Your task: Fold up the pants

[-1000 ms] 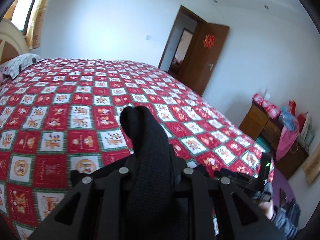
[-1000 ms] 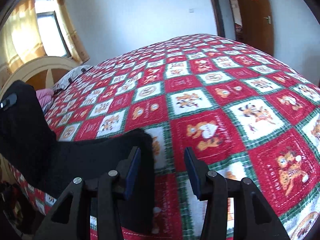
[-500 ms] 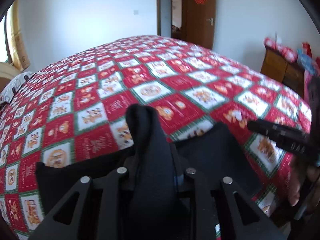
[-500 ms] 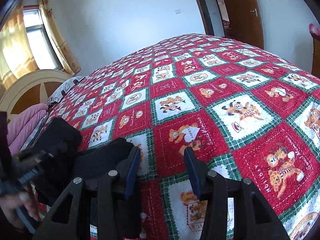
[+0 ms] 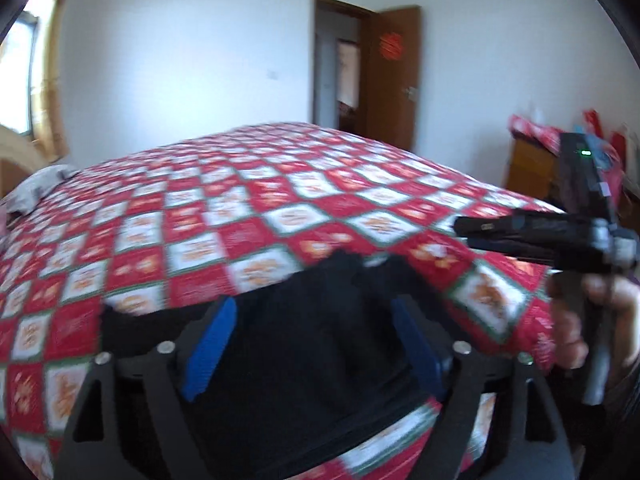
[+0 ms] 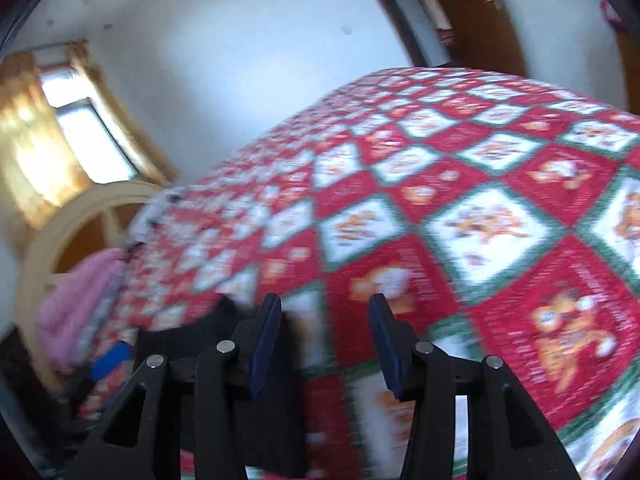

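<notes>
Left tongs (image 5: 310, 344): we see them spread wide apart, blue pads on either side of the black pants, nothing gripped between them.
Right tongs (image 6: 324, 346): also apart and empty; their own view shows the left finger over the dark cloth and the right finger over bare bedspread.
Pants (image 5: 320, 336): black, lying in a folded heap at the near edge of the bed (image 5: 240, 208), on the red, white and green checked bedspread (image 6: 480, 220).
Only in the left wrist view: the right tongs from the side, as a black device held by the person's hand (image 5: 580, 320) at the right, just beside the pants; an open brown door (image 5: 394, 76); a wooden dresser (image 5: 528, 168) piled with red items.
Only in the right wrist view: a window (image 6: 88, 136) with yellow curtains, a curved cream headboard (image 6: 80, 216), a pink bundle (image 6: 76, 304) at the bed's far left, and a blue pad of the left tongs low at the left, by the pants' edge.
Sharpness: both views are motion-blurred, so we cannot read the pants' fold lines.
</notes>
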A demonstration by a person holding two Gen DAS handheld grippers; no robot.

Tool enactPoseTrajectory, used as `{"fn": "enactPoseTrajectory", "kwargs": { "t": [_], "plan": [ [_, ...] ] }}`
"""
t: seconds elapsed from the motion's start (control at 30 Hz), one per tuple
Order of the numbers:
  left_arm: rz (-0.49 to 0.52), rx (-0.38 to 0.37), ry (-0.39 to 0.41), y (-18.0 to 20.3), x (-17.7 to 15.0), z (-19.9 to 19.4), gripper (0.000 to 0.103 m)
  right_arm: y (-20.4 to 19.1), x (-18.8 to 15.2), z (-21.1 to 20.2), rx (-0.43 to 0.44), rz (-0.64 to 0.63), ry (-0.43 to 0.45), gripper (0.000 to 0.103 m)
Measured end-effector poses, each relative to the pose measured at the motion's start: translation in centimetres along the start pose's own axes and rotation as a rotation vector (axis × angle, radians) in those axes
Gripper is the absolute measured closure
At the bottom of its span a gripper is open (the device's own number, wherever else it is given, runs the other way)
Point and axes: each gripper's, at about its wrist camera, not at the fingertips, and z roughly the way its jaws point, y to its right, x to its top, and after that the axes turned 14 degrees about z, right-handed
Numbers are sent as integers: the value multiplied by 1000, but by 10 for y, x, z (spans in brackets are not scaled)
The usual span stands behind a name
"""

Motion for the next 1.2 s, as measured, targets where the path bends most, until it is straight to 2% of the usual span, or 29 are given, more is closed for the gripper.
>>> {"fn": "enactPoseTrajectory", "kwargs": {
  "t": [0.13,0.23,0.3,0.4,0.43,0.47,0.5,0.6,0.73,0.8,0.87,0.9,0.93,1.0,1.13,1.2],
  "plan": [
    [-50,105,-41,-32,-34,1,15,-31,-25,16,147,-26,-153,55],
    [-143,122,-70,-52,-58,8,15,-47,-50,39,138,-66,-252,55],
    [-162,149,-83,-58,-68,12,15,-50,-58,46,147,-69,-291,55],
    [-198,137,-92,-66,-77,17,15,-52,-65,50,130,-83,-314,56],
    [-211,135,-94,-67,-79,18,15,-50,-67,53,116,-81,-331,62],
    [-222,130,-96,-68,-80,19,14,-49,-69,55,121,-76,-359,84],
    [-226,126,-92,-68,-80,19,13,-47,-70,57,131,-75,-379,86],
    [-229,123,-83,-67,-81,16,8,-51,-68,46,145,-92,-363,87],
    [-228,120,-91,-66,-82,18,1,-66,-64,12,168,-160,-278,87],
    [-220,123,-115,-65,-84,23,1,-64,-66,5,132,-175,-266,87],
    [-216,115,-137,-64,-89,29,1,-51,-70,13,57,-164,-286,87],
    [-219,112,-145,-64,-91,30,1,-40,-73,20,28,-134,-304,87],
    [-225,106,-146,-65,-93,30,0,-15,-74,35,0,-39,-364,87],
    [-246,94,-143,-68,-96,29,0,-11,-73,38,-1,-21,-370,86],
    [-235,150,-106,-71,-91,18,0,-11,-67,33,-24,-26,-333,81],
    [-215,192,-79,-74,-86,12,0,-19,-65,22,-79,-83,-260,78]
  ]
}}
